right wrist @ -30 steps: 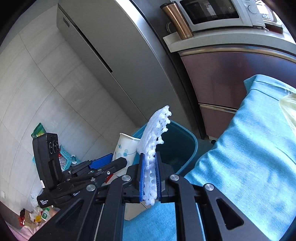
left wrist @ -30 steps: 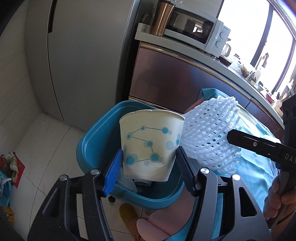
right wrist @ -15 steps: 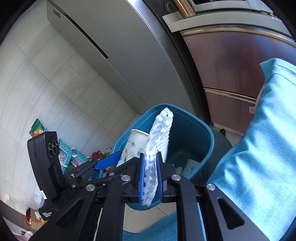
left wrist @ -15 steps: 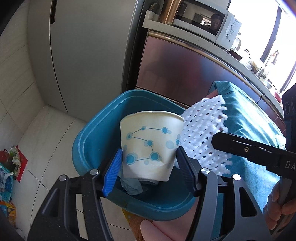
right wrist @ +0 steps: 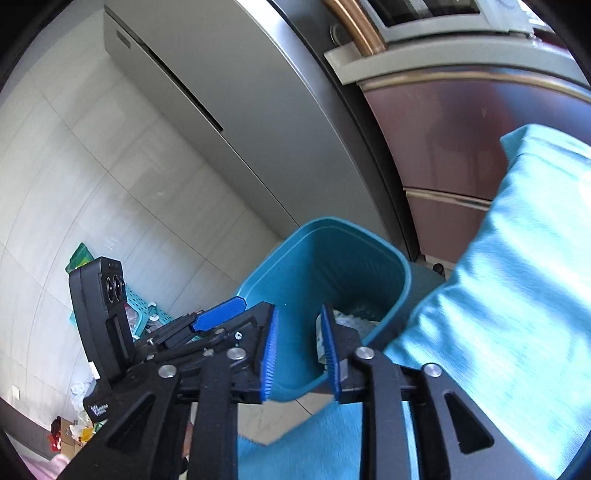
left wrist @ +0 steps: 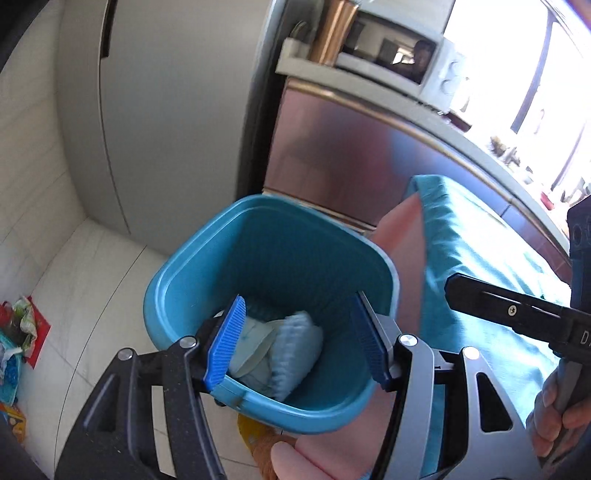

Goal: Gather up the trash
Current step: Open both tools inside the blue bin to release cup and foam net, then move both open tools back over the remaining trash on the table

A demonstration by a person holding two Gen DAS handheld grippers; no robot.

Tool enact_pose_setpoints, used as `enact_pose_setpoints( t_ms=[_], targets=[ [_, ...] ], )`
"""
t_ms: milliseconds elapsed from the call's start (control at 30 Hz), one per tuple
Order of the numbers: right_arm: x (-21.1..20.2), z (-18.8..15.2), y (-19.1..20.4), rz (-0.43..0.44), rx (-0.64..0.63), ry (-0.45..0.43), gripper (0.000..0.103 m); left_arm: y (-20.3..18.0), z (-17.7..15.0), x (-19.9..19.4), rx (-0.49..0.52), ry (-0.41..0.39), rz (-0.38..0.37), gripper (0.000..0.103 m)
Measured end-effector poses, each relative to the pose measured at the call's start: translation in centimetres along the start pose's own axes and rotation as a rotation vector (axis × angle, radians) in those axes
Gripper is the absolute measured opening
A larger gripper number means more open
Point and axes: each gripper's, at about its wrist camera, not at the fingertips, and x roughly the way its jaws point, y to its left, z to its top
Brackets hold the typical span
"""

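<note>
Now cup (left wrist: 255, 350), foam net (left wrist: 295, 350) in bin (left wrist: 207, 258), below parted fingers (left wrist: 226, 347).

A grey fridge (left wrist: 155, 110) stands against the tiled wall, beside a brown-fronted cabinet (left wrist: 351, 158). On its counter sit a white microwave (left wrist: 402, 62) and a copper tumbler (left wrist: 332, 33). A teal cloth (right wrist: 517, 295) covers the table.
</note>
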Motion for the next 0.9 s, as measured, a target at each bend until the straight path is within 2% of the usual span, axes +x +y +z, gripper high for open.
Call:
enact_pose_setpoints(
  t_ms=[133,267,367,733,900],
  targets=[
    [-3.3,-0.9,0.1,-0.003,-0.031,-0.052,0.027,-2.1,-0.1,-2.1,0.052,-0.047,-0.04,0.06],
    [-7.1,-2.4,0.0,-0.017,-0.049,-0.119,0.03,-4.9,-0.6,-4.4,0.115,-0.09,-0.112,0.066],
    [-9.7,-3.6,-0.5,-0.036,-0.056,-0.16,0.032,-7.3,-1.2,-5.4,0.161,-0.102,-0.172,0.067],
    [-18.3,-8.3,-3.9,-0.201,0.028,-0.295,0.034,-17.8,-4.7,-5.9,0.34,-0.05,-0.361,0.067],
    [-22.4,-10.9,-6.6,-0.298,0.095,-0.348,0.034,-22.5,-6.1,-5.1,0.409,-0.021,-0.405,0.067]
  ],
)
